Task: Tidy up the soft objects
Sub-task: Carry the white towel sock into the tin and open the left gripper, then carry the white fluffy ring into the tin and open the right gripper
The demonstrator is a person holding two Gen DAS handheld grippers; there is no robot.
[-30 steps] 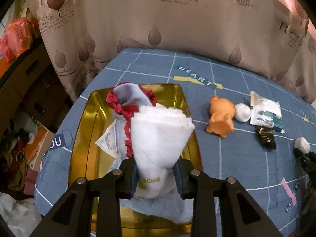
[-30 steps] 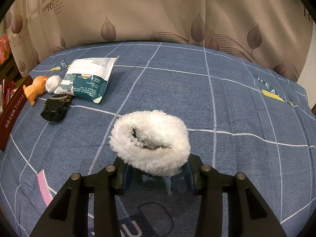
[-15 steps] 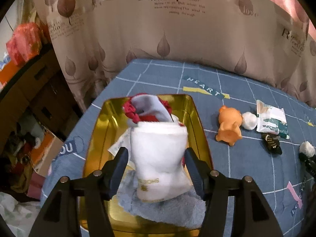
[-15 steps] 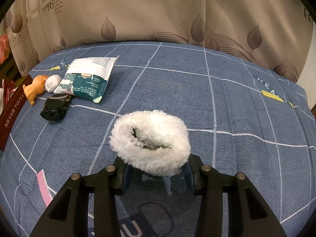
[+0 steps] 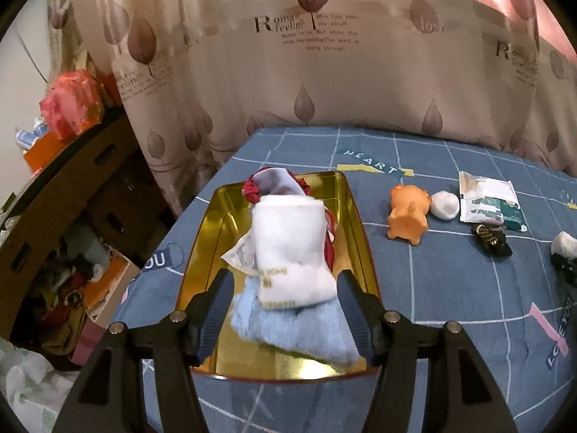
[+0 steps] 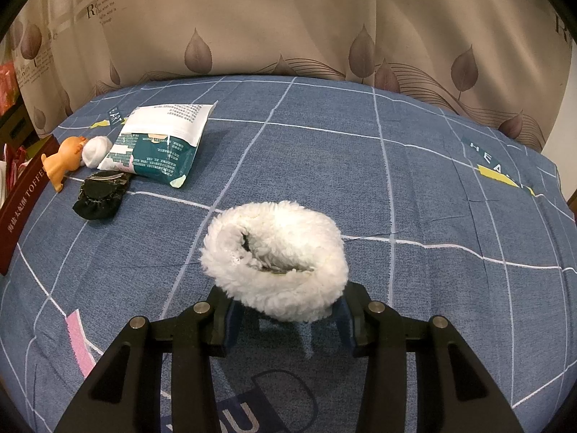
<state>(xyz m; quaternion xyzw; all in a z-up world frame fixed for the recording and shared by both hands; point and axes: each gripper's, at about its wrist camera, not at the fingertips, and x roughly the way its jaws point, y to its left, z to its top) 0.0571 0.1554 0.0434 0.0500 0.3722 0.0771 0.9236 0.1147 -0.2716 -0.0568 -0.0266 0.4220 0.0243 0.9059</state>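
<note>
Gold metal gleams in the left wrist view: a rectangular tin tray (image 5: 202, 252) sits at the left edge of the bed, on the blue checked bedsheet (image 5: 450, 288). Inside it, a white folded sock (image 5: 288, 249) lies on top of a light blue cloth (image 5: 299, 328), with a red-trimmed sock (image 5: 274, 187) behind it toward the tray's far end. The left gripper (image 5: 283, 310) hangs over the tray's near end, its jaws parted wide, and the pads stand clear on either side of the white sock without pressing it.

Out on the sheet to the right of the tray there's an orange toy animal (image 5: 409, 213), a small white ball (image 5: 445, 205) just beside it, a green-and-white packet (image 5: 490, 202) next along, and a black shoe-shaped item (image 5: 490, 240) near the packet's front edge.

Over to the right wrist view: the right gripper (image 6: 286, 319) has its jaws drawn in on a white fluffy item (image 6: 276, 256), which it holds just above the sheet near the near edge of the bed. A leaf-print curtain (image 6: 288, 18) hangs behind the bed's far edge.
</note>
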